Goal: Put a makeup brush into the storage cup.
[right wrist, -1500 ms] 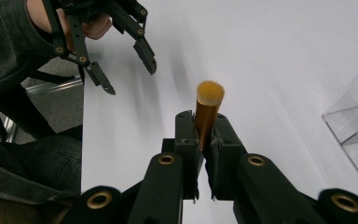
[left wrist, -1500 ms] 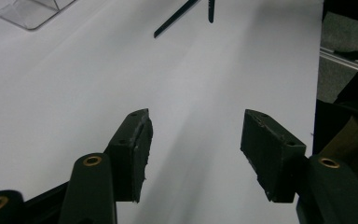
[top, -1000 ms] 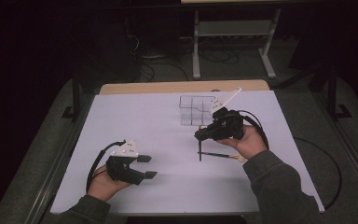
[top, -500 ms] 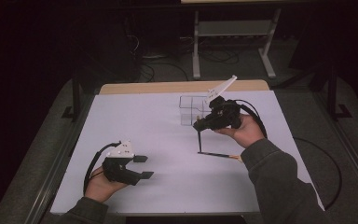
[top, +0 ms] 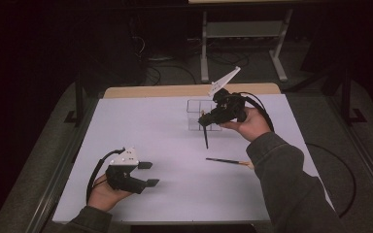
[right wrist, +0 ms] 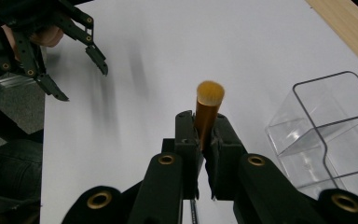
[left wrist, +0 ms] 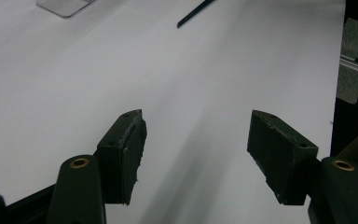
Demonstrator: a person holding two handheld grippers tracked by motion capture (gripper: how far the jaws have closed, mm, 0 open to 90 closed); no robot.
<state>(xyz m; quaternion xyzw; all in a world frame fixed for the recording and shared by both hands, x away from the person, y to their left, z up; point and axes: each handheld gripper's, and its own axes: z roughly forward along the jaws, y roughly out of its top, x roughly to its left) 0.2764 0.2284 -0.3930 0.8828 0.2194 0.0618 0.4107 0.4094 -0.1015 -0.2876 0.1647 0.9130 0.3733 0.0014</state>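
Observation:
My right gripper (top: pixel 205 119) (right wrist: pixel 204 140) is shut on a brush (right wrist: pixel 209 105). Its tan bristle end points up at the camera, and its black handle (top: pixel 205 137) hangs down above the white table, just in front of the clear plastic organizer (top: pixel 200 114) (right wrist: pixel 324 135). A second brush (top: pixel 226 161) lies flat on the table near the person's right sleeve. My left gripper (top: pixel 147 174) (left wrist: pixel 196 140) rests low at the front left, jaws wide apart with nothing between them; it also shows far off in the right gripper view (right wrist: pixel 81 63).
The white table sheet (top: pixel 150 126) ends at a wooden strip (top: pixel 175 91) at the back. In the left gripper view, a black handle tip (left wrist: pixel 193 12) and a corner of the organizer (left wrist: pixel 64 5) show far ahead. Cables trail on the floor at right (top: pixel 342 179).
My right gripper has risen and moved back toward the clear organizer, carrying the brush off the table. The left gripper has stayed about where it was.

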